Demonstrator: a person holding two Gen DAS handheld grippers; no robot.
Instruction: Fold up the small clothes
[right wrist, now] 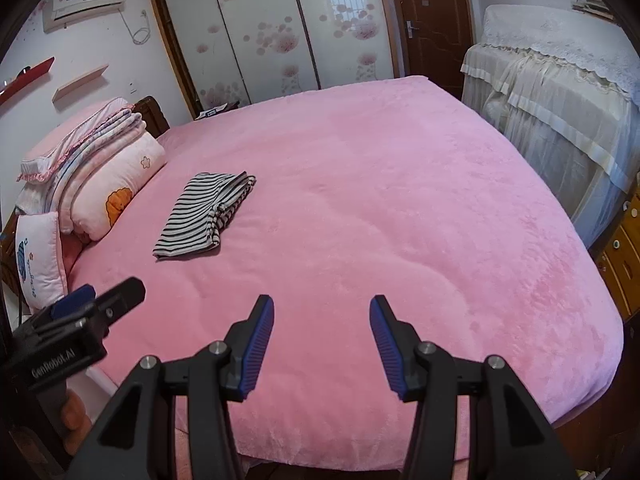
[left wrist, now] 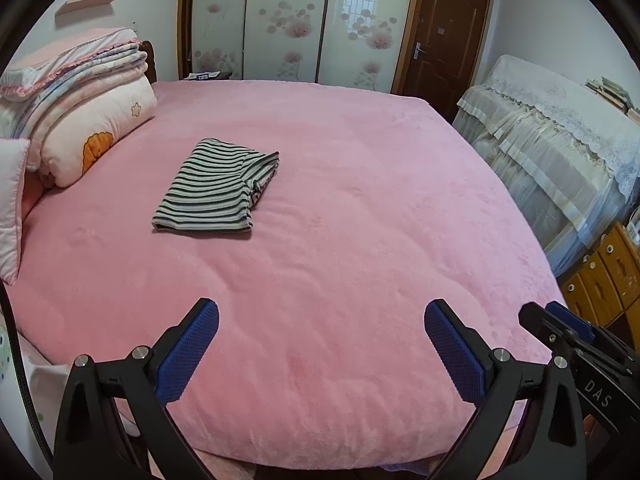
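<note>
A black-and-white striped garment (left wrist: 216, 188) (right wrist: 204, 216) lies folded into a flat rectangle on the pink bed cover (left wrist: 380, 208) (right wrist: 400, 200), left of the middle. My left gripper (left wrist: 321, 312) hovers over the bed's near edge, well short of the garment. It is wide open with nothing between its blue pads (left wrist: 188, 356). My right gripper (right wrist: 322, 302) hovers beside it, to its right, open about half as wide and also empty. Each gripper shows at the side of the other's view: the right gripper (left wrist: 544, 314) and the left gripper (right wrist: 112, 292).
Folded quilts and pillows (left wrist: 80, 120) (right wrist: 100, 184) are stacked along the bed's left side. A lace-covered piece of furniture (left wrist: 560, 140) and wooden drawers (left wrist: 608, 272) stand to the right. A wardrobe (left wrist: 288, 20) and a brown door (left wrist: 444, 36) lie beyond the bed.
</note>
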